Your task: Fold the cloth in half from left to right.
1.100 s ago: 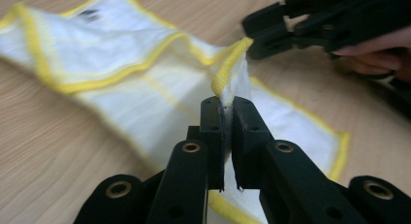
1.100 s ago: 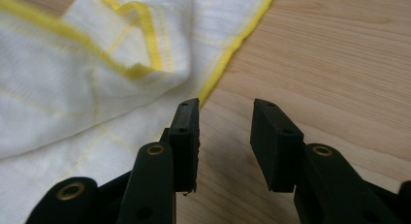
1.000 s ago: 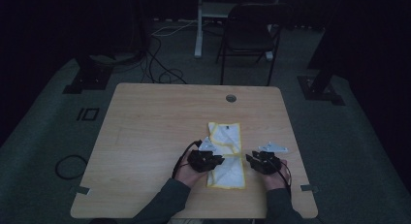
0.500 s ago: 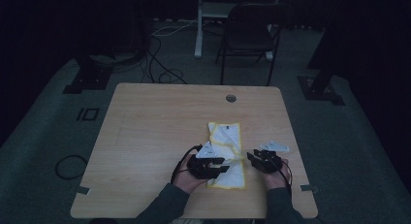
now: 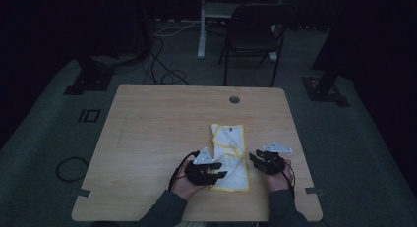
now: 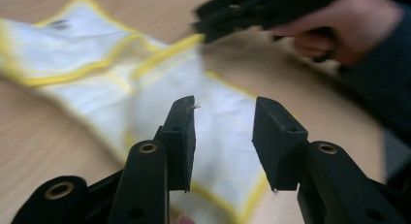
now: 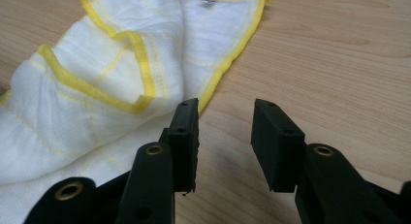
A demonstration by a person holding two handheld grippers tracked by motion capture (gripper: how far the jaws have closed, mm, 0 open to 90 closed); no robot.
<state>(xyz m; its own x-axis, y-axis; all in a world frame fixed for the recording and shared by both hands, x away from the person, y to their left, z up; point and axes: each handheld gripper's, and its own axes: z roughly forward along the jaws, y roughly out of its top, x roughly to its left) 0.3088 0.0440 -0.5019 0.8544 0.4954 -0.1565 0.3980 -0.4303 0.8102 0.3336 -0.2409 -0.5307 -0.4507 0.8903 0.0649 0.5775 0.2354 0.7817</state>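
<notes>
One wooden table [image 5: 147, 138] bears a white, yellow-edged cloth [image 5: 230, 156], unlabelled, flanked by the left gripper [image 5: 221, 174], jaws just opening, nothing clasped, over its near edge, and the right gripper [image 5: 252, 157], parted, empty.

The surface [image 5: 157, 119] lies bare to the left and far side of the cloth [image 5: 230, 148]. Near the front edge, the left tool [image 5: 219, 174] and right tool [image 5: 253, 158] flank the cloth closely.
</notes>
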